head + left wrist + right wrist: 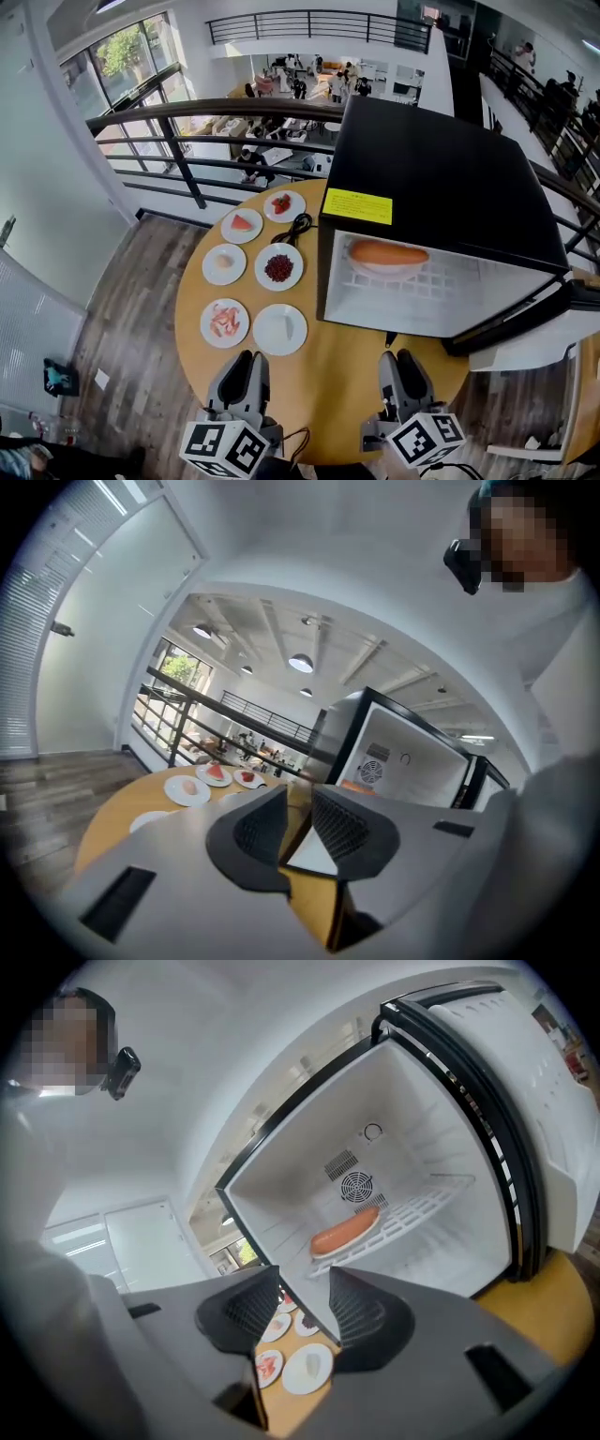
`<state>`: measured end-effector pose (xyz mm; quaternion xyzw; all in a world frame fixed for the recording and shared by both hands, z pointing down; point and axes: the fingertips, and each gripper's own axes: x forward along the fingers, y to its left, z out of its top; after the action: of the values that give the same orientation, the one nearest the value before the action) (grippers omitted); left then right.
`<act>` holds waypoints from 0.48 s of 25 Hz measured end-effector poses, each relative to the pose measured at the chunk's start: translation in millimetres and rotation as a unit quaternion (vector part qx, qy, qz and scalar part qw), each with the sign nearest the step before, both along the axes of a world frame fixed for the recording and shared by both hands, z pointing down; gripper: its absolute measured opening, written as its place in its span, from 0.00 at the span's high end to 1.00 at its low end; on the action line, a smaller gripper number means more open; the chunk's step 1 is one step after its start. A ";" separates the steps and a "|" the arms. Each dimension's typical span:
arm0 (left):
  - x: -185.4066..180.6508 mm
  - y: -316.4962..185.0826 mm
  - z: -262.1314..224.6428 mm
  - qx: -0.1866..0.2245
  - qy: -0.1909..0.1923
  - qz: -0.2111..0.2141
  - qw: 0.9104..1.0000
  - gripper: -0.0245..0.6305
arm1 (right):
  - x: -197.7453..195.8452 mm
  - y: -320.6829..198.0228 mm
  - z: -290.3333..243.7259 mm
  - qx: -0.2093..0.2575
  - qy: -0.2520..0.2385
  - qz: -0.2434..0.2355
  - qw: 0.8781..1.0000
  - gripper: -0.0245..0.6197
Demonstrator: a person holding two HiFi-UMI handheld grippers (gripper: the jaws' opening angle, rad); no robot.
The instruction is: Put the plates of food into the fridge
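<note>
Status: the task is judged part done. One plate with a long orange sausage [387, 255] sits on the wire shelf [450, 281] inside the fridge [441, 178], whose door [562, 328] stands wide open at the right. Six plates stand on the round table [337, 394], left of the fridge and apart from both tools: strawberry plate [284, 205], watermelon plate [242, 225], dark berry plate [279, 267], pale round item plate [224, 263], white slice plate [280, 329] and pink pieces plate [225, 322]. The left gripper [248, 361] and the right gripper [403, 361] hover over the table's near edge, each with jaws apart and nothing between them. The step in hand appears to be the approach to the next plate. The white slice plate, just ahead of the left gripper, is the likeliest choice. The next move calls for bringing the jaws to straddle that plate's rim, closing firmly, then carrying it level to the bare shelf beside the sausage plate. A black cable [295, 228] lies near the far plates and should be avoided.
</note>
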<state>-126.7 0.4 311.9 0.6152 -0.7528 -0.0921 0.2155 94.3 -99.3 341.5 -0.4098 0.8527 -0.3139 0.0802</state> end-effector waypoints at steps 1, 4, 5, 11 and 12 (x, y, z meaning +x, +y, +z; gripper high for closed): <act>-8.4 11.4 3.2 -0.005 0.000 -0.016 1.000 0.87 | -4.9 7.0 1.5 -0.004 -0.003 -0.004 1.000 0.69; -33.4 41.5 5.7 0.003 0.014 -0.055 0.998 0.89 | -25.1 27.5 4.3 -0.007 -0.004 -0.020 1.000 0.69; -41.5 49.4 4.6 0.009 0.017 -0.064 0.998 0.89 | -32.7 33.6 4.1 -0.005 -0.002 -0.025 1.000 0.69; -85.0 84.3 -2.5 0.009 -0.033 -0.070 0.997 0.89 | -73.6 68.9 -1.9 0.006 0.005 -0.029 1.000 0.69; -93.5 90.9 -4.1 0.006 -0.047 -0.070 0.996 0.89 | -80.1 76.1 -1.8 0.006 0.006 -0.026 1.000 0.69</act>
<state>-220.2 91.2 307.9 0.5660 -0.8026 -0.0827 0.1694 14.2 -23.2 339.7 -0.3892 0.8653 -0.3081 0.0694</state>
